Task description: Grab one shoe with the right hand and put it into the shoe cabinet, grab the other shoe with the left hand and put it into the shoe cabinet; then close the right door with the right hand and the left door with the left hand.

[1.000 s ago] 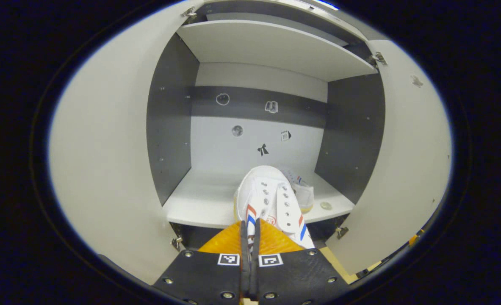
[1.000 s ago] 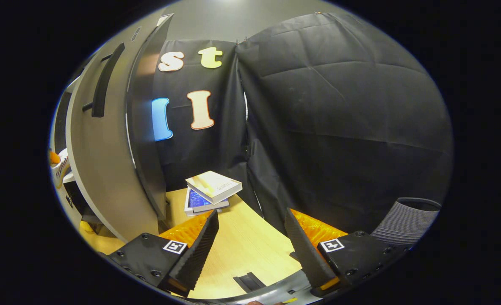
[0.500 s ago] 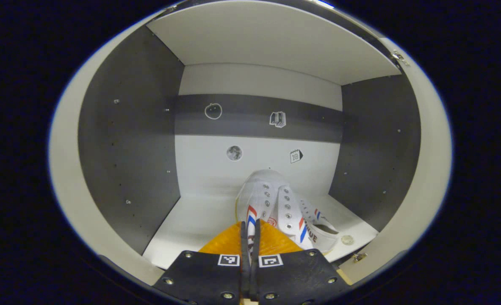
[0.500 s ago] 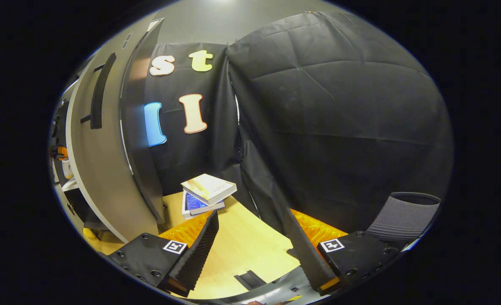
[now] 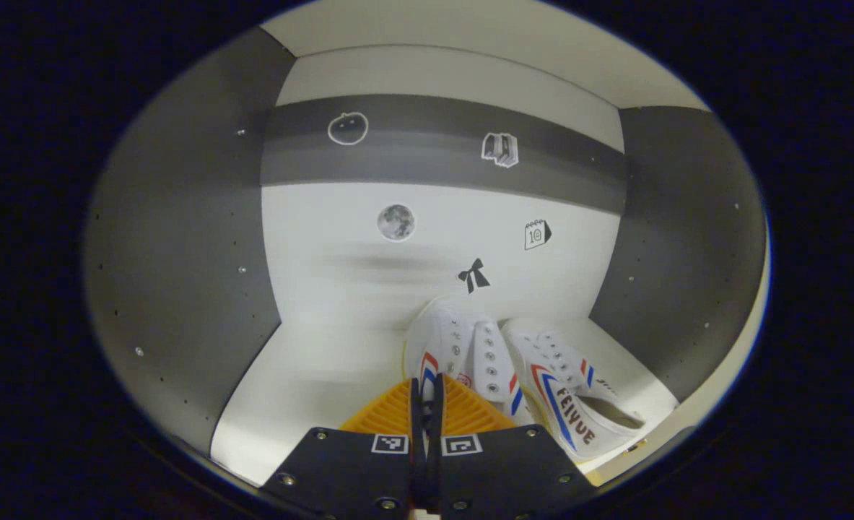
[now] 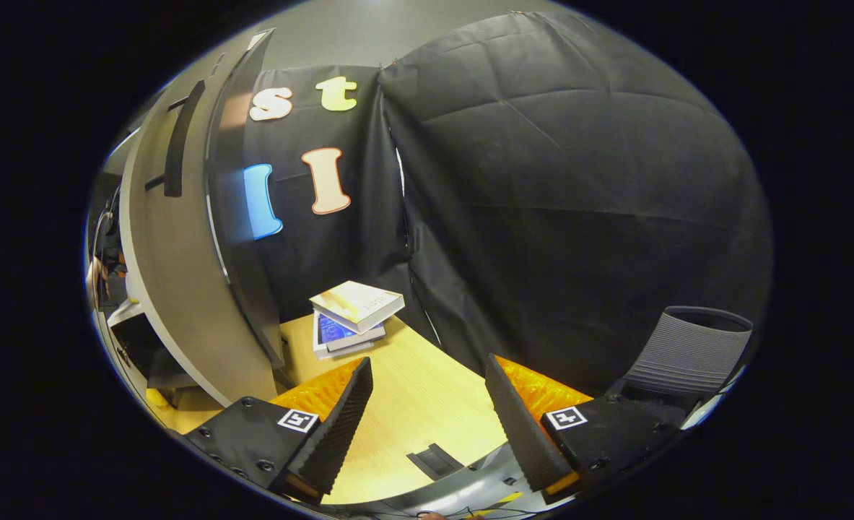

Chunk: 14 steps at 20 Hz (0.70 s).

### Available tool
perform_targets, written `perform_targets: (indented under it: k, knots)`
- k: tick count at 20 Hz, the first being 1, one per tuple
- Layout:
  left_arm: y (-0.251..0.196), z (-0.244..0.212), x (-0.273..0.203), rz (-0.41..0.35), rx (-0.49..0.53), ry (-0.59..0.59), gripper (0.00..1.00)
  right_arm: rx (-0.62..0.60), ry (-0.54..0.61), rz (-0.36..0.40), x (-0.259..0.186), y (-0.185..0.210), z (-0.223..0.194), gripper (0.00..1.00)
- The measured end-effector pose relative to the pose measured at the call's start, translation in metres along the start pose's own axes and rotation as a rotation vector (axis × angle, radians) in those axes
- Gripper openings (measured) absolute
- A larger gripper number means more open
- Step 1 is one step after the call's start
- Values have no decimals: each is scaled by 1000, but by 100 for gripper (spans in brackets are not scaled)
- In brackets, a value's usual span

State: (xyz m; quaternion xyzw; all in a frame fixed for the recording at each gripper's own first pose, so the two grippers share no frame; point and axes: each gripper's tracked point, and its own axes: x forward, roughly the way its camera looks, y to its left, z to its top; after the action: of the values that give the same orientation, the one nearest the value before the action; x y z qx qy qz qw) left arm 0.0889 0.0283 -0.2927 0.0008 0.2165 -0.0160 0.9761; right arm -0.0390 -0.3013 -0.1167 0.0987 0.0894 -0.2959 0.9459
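Observation:
In the left gripper view my left gripper [image 5: 427,393] is shut on a white sneaker [image 5: 455,350] with red and blue stripes, holding it by its heel side deep inside the shoe cabinet, over the white shelf [image 5: 311,383]. A matching second sneaker [image 5: 571,390] lies on the shelf just to its right, toe toward the back wall. In the right gripper view my right gripper [image 6: 427,393] stands open and holds nothing, above the wooden table [image 6: 412,412]. The cabinet's open right door [image 6: 181,289] with its dark handle [image 6: 181,137] stands to the left of that gripper.
The cabinet's grey side walls [image 5: 181,238] and stickered back wall [image 5: 427,238] close in around the left gripper. A stack of books [image 6: 351,314] lies on the table beyond the right gripper. A grey ribbed bin [image 6: 686,354] stands at the right.
My left gripper has carried the sneaker forward from the cabinet's opening into its depth, next to the second sneaker. The right gripper has barely shifted and stays open.

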Motion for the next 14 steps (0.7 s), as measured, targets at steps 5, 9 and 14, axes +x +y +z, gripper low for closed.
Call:
perform_targets:
  k: [5,9,14]
  knots:
    - [10,27,-9,43,102,-80,2,30,18,-4,1,-5,-8,98]
    - [-2,33,-31,28,200,-108,17,28,3,7,4,-5,1,98]
    - [-26,31,-102,-33,189,-207,94,36,-55,29,20,1,44,98]
